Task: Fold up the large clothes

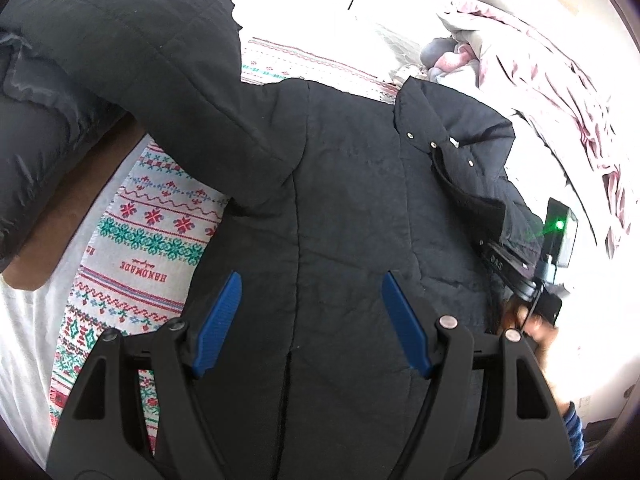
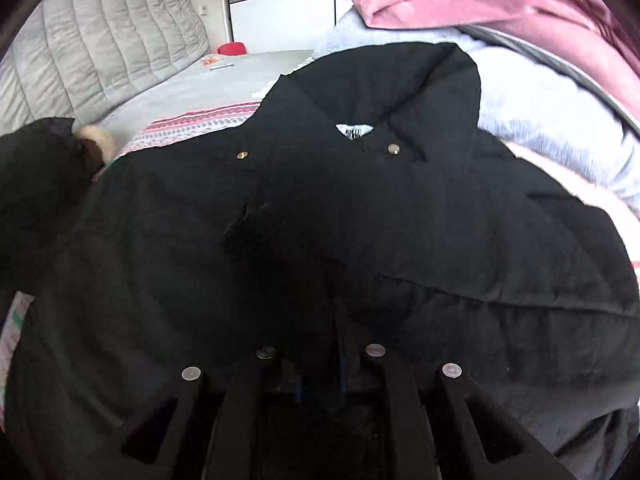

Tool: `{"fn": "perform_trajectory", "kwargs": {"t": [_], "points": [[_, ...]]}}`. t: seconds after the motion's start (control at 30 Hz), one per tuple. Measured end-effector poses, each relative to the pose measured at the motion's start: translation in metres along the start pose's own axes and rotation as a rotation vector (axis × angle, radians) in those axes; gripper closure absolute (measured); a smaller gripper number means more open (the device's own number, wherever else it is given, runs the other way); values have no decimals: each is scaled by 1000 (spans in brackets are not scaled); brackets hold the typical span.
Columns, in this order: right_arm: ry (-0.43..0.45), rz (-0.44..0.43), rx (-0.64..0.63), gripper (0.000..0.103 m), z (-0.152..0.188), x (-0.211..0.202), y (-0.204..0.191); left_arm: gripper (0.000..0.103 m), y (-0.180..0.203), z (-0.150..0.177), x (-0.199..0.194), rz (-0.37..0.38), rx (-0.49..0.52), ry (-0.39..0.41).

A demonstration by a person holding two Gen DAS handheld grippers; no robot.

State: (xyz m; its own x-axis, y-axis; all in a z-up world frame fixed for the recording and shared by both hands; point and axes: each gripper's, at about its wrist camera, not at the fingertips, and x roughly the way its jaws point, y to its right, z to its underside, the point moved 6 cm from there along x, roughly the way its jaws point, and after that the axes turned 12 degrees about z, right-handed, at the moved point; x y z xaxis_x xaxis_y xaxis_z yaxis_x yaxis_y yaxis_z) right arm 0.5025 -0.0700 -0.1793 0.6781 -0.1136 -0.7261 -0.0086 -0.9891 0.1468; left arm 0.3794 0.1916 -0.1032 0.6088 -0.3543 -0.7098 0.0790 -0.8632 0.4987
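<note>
the black quilted padded coat (image 1: 352,184) on the bed looks bulky, soft, slippery; grip seams or hem. left hand-held gripper (image 1: 312,322) gapes empty; right hand-held gripper (image 2: 320,364) is nearly closed, hold unclear.

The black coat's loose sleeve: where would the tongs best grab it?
Probably at the sleeve where it crosses the black coat, coming from above: there it stands puffed up as a ridge that the open left tongs can straddle.

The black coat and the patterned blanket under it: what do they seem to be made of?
Coat: likely padded synthetic shell, matte with slight sheen; stitched quilt lines, fine wrinkles, metal snaps.
Blanket: apparently knitted or woven yarn, matte; banded red and green snowflake pattern.
</note>
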Motion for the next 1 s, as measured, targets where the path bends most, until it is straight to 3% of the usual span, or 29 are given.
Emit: {"fn": "perform_trajectory", "kwargs": {"t": [0.03,0.1,0.13,0.27,0.33,0.43,0.5,0.57,0.63,0.73,0.87,1.0], "points": [[-11,-16,-6,84,2,-1,0,30,0,0,-1,4,-5,1],[-35,-77,-48,62,4,-10,-1,30,0,0,-1,6,-6,-1],[-45,-104,-61,45,4,-15,-1,30,0,1,-1,5,-4,-3],[49,-185,-68,33,1,-59,22,30,1,0,-2,6,-7,1],[89,-145,-14,27,-2,-69,51,30,2,1,-2,7,-10,6],[44,-22,121,27,2,-54,114,30,1,0,-4,1,-11,12],[-33,35,280,27,15,-32,162,30,1,0,-6,1,-16,21],[-98,12,383,27,31,-13,186,30,0,-2,-9,1,-20,34],[-144,-4,349,27,43,9,182,30,1,-3,-10,-2,-19,44],[-105,159,141,22,40,11,152,30,2,-4,-10,-6,-10,44],[-160,126,201,22,25,-2,152,30,-4,-11,-24,-39,-6,94],[-72,108,166,22,22,-66,141,30,-17,-25,-59,-122,-2,204]]}}
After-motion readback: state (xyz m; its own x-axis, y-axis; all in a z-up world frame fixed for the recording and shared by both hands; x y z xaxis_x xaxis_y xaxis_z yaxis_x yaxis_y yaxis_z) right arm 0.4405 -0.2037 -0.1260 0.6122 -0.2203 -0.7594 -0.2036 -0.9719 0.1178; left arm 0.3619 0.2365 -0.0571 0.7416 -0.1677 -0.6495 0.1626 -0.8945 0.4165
